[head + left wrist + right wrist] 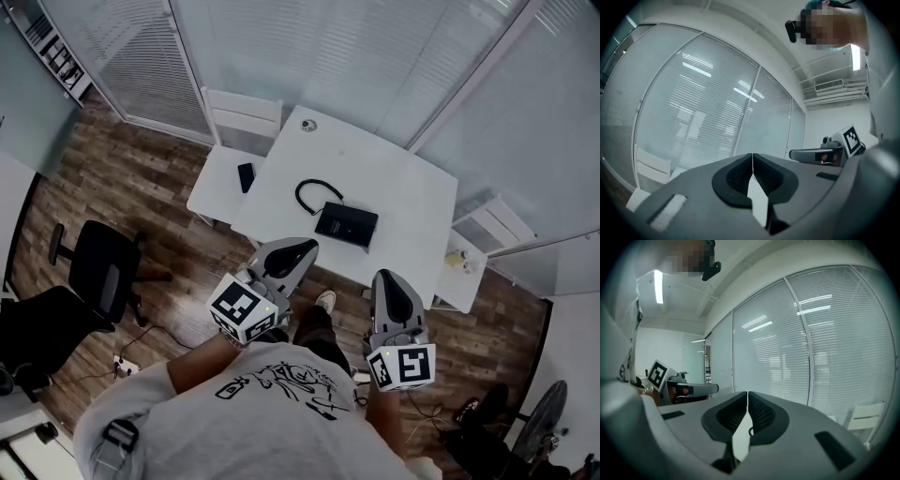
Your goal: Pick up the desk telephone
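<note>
Now, telephone (346,225): black, lying flat on the white surface (412,187), toward its near edge; untouched.
Cord (314,194): black loop curling off the telephone's left side, flat on the surface.
Left gripper (298,251): jaws pressed together, nothing between; held about level, short of the near edge, apart from the telephone.
Right gripper (387,281): jaws likewise closed and empty; just off the near edge, to the right of the telephone.
Stage: approach only, by the look of it; grasp not begun.
Risk 1: arriving with jaws closed, likely to nudge or shove the telephone across the smooth surface; opening needed first.
Risk 2: flat, wide body, probably awkward to span; pinching one edge only, likely tipping and slipping out.
Risk 3: cord loop prone to snagging or dragging on the lift, tugging the telephone askew.
Risk 4: handset separate from base or not, cannot tell; if separate, lifting one part means the other left dangling.
Side table (217,183): small dark object on it, well apart; no concern.
</note>
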